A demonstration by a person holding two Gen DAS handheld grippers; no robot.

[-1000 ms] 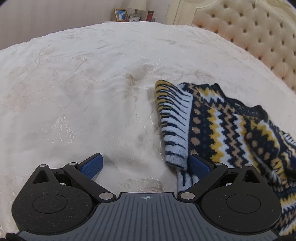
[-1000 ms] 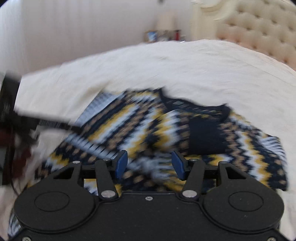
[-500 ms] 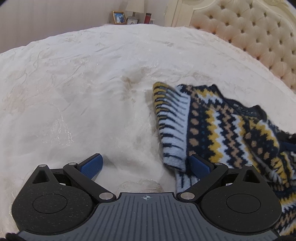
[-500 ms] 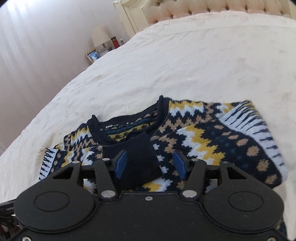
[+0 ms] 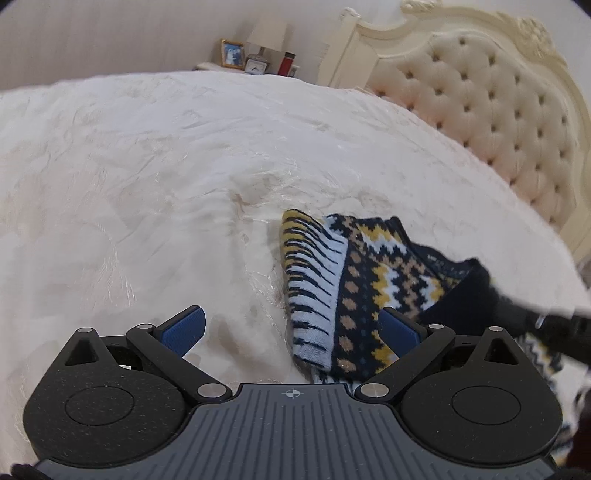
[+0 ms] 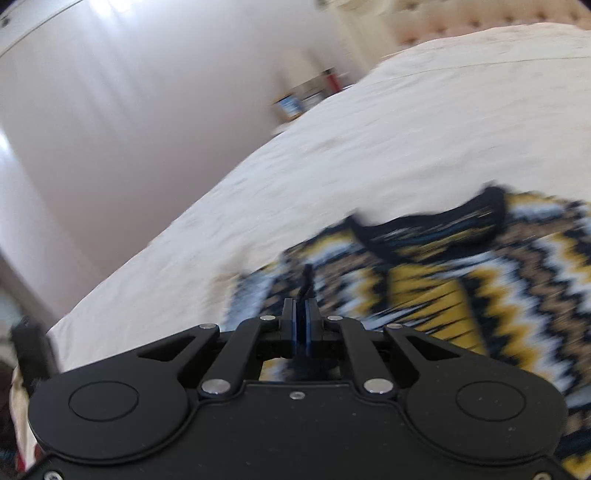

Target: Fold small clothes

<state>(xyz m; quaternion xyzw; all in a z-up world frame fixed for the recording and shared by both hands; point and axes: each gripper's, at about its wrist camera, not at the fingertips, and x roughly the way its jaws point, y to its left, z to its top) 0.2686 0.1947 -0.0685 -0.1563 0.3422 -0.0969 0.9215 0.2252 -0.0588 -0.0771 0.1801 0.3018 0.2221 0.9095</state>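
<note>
We have two grippers in play and one garment. Closest to us, the left gripper hangs with its two blue pads spread wide and nothing between them; its left pad sits over bare bedspread, its right pad over the knit. Right there, ahead and to the right of those fingers, lies the one sweater, a navy, yellow, tan and pale-blue zigzag knit, with a striped pale-blue band folded along its left edge and running away from us. At the far right of this view a dark blurred shape crosses the sweater; we cannot tell what it is. Over on the right gripper, the two pads are pressed together, and a thin sliver of dark fabric sticks up from between them, so we're pinching a bit of the sweater, whose dark neckline sits ahead and to the right of the fingertips. This view is smeared with motion blur, so finer detail is lost. Farther out, past the left gripper, we see one tufted cream headboard up to the right, and straight ahead a nightstand cluster: one framed photo, one lamp, one small clock, one red bottle.
</note>
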